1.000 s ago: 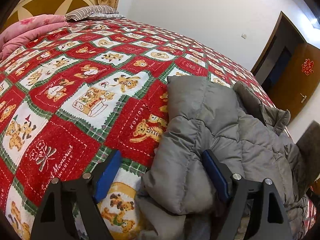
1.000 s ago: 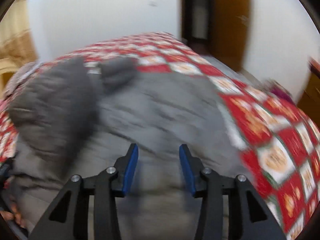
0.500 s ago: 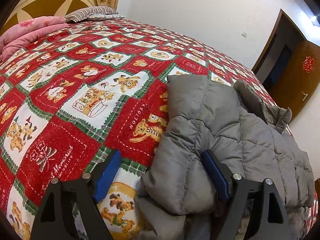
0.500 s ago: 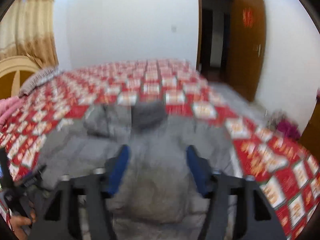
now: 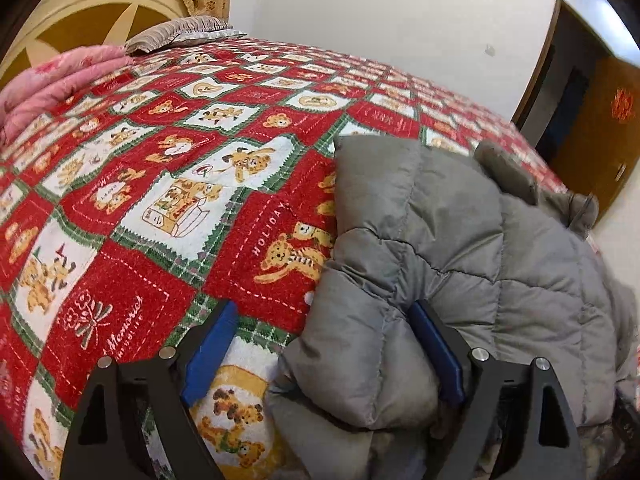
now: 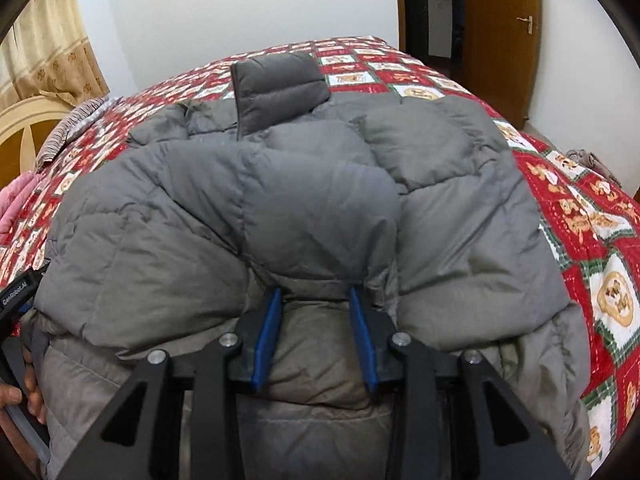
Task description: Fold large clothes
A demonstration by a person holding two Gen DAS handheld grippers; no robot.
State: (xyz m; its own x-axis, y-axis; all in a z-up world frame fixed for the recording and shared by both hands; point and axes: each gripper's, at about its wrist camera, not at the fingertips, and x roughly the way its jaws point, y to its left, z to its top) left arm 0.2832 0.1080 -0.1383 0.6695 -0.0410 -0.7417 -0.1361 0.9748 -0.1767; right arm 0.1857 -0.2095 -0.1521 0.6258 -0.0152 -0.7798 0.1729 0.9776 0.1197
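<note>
A grey quilted puffer jacket (image 6: 320,184) lies partly folded on the red teddy-bear bedspread (image 5: 160,184). In the left wrist view the jacket (image 5: 460,260) fills the lower right. My left gripper (image 5: 320,344) is open, its right finger under a folded jacket edge and its left finger over the bedspread. My right gripper (image 6: 316,320) is open at the jacket's near edge, with grey padding bulging between the blue pads (image 6: 266,340). A darker folded part (image 6: 280,84) lies at the jacket's far end.
A pink blanket (image 5: 52,84) and a striped pillow (image 5: 180,34) lie by the headboard (image 5: 80,12). A wooden door (image 6: 500,32) stands open past the bed's far corner. The left hand-held gripper and a hand (image 6: 20,360) show at the right view's left edge.
The right gripper dropped from a raised, blurred view down to the jacket's near edge, and its jaws narrowed a little around the padding. The left gripper has barely moved.
</note>
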